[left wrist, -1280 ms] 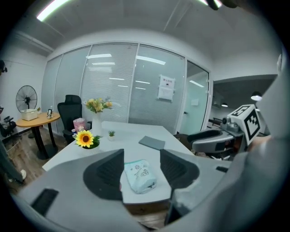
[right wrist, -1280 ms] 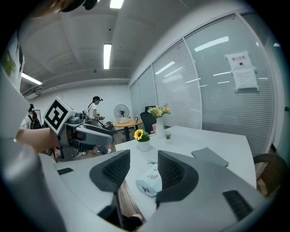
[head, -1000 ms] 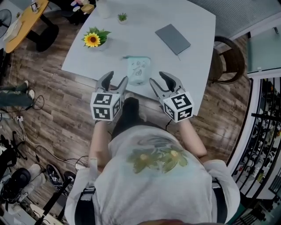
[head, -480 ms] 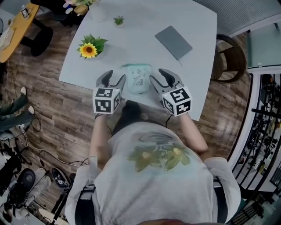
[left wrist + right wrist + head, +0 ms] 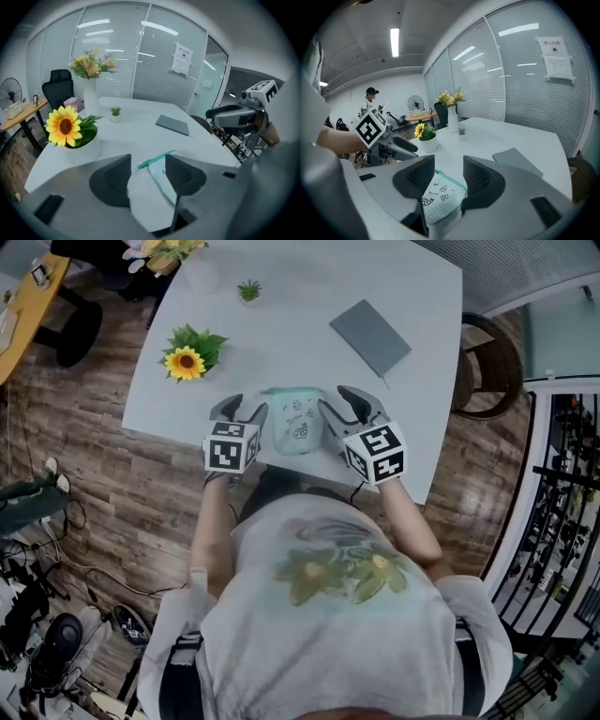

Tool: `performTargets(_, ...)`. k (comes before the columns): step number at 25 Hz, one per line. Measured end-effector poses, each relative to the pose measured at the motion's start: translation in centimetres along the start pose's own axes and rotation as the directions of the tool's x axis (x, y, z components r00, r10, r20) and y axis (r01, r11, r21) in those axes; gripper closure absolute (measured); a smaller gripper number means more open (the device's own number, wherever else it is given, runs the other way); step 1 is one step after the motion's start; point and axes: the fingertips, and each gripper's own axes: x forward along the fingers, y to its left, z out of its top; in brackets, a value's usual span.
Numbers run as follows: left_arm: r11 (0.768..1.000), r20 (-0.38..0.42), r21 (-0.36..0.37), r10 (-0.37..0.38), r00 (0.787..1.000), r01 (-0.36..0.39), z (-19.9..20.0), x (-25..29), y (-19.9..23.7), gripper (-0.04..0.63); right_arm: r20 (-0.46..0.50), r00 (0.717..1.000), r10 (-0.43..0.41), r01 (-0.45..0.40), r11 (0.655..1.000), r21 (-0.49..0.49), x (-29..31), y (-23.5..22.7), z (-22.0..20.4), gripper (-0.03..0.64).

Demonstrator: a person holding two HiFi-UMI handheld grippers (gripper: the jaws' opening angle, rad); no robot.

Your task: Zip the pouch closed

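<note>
At the near edge of the white table (image 5: 281, 343), pouch (image 5: 298, 418): mint-green with small drawings, lying flat just in front of the person, between the two grippers.
Zipper band (image 5: 157, 158): a teal strip along the far end of the pouch. I judge it is not yet closed, but no view shows clearly if the teeth are joined.
Left gripper (image 5: 241, 409): at the left side of the pouch, jaws spread. In its own view the pouch end stands in the gap, not clamped as far as I can see.
Right gripper (image 5: 342, 401): at the right side of the pouch, jaws also spread. The pouch lies below the gap and nothing is held.
Progress: only the approach seems done. Gripping the fabric, finding the slider and pulling it along are all left.
Hard to make out: the slider and its pull tab, too small in every view; whether any pad touches the fabric; the near end of the pouch, covered by the jaws in both gripper views.
Further out: a sunflower in a pot (image 5: 185, 362) and a grey notebook (image 5: 370, 324), both well apart from the pouch.
</note>
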Motion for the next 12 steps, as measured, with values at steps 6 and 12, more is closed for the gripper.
performTargets(6, 0.999, -0.109, 0.007, -0.043, 0.993, 0.044, -2.2, 3.3, 1.3, 0.379, -0.043, 0.999, -0.003, 0.004, 1.0, 0.02, 2.1, -0.5, -0.8, 0.434)
performTargets(12, 0.995, -0.205, 0.047, -0.074, 0.976, 0.085, -3.8, 6.5, 2.7, 0.385, -0.081, 0.996, -0.02, 0.025, 0.998, 0.051, 4.5, -1.8, -1.7, 0.434)
